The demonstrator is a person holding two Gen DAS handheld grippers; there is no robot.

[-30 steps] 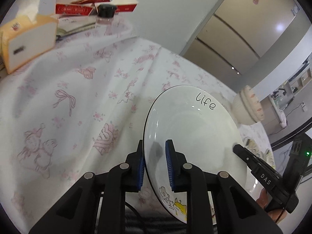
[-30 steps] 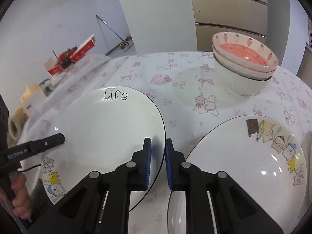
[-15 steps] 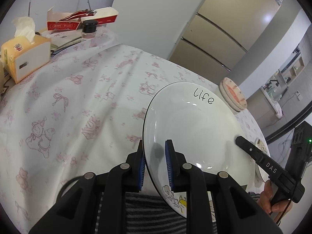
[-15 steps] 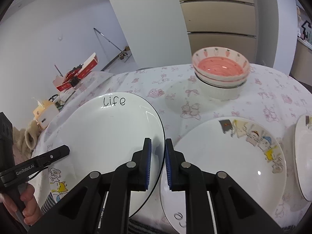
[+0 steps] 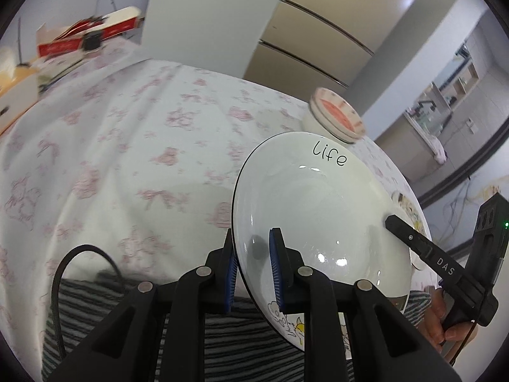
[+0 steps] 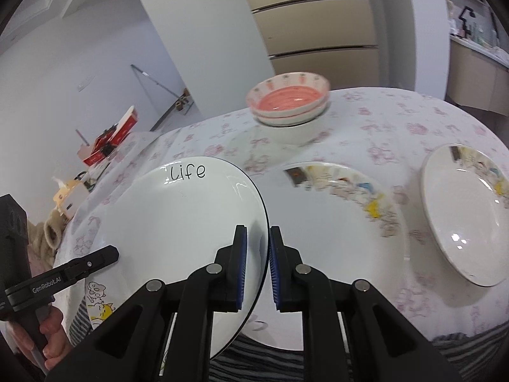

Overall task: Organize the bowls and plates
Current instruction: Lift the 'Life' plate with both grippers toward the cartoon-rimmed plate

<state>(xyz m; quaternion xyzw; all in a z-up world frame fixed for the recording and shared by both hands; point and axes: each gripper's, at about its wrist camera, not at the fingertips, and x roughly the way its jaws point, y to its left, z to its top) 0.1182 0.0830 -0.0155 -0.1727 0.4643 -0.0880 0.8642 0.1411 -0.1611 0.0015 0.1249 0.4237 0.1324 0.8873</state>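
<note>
Plate-stacking under way at a cloth-covered table (image 5: 133, 146): the "Life" plate (image 5: 318, 210) is carried off the surface, tilted, its left rim pinched between the blue pads of the left gripper (image 5: 253, 254) and its right rim pinched by the right gripper (image 6: 257, 264); both pairs of fingers are pressed onto the rim rather than spread. It hangs at the near edge of the table, over the person's striped clothing, partly overlapping the cartoon plate (image 6: 334, 222) lying flat just beside it on the right; that plate looks the likely landing spot (a judgement from the task, not something shown). To do it well, the two grippers should level the plate, centre it over the one below, and lower it evenly before either side lets go; a glazed rim held only at two edges could slip or chip. A third plate (image 6: 464, 219) sits further right; stacked pink bowls (image 6: 289, 102) stand at the far side, well apart. A tissue box (image 6: 68, 199) and red cartons (image 5: 86, 35) occupy the far left, clear of the path.
</note>
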